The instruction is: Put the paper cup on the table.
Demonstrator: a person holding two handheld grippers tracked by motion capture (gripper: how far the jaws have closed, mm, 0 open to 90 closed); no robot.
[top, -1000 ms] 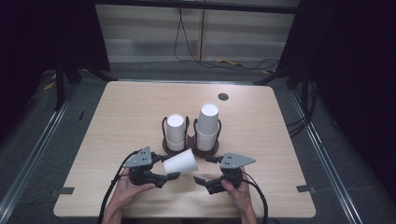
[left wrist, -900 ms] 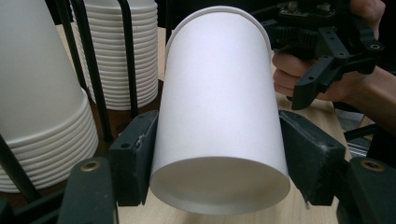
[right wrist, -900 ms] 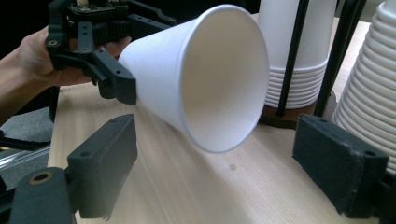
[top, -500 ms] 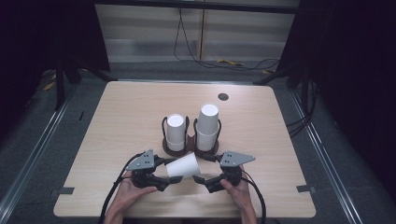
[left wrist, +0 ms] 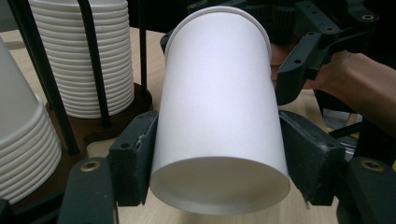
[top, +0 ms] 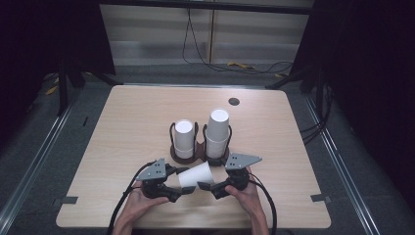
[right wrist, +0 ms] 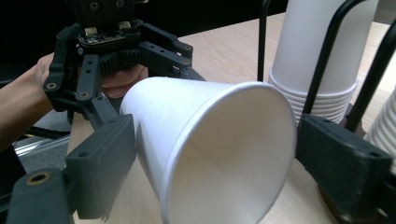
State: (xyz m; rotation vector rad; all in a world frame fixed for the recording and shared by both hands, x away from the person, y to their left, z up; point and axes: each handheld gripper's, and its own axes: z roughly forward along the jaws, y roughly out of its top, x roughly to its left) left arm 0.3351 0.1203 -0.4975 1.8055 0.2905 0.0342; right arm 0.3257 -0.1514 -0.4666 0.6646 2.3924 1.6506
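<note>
A single paper cup [top: 196, 175] lies on its side above the desk [top: 137, 112], clenched at its base by the left gripper [top: 182, 191], while the right gripper [top: 206, 186], fingers just spread, straddles its rim ungripped, so the handover looks unfinished.

Even overhead light, dark surroundings, sharp close-ups, soft shadows.
</note>
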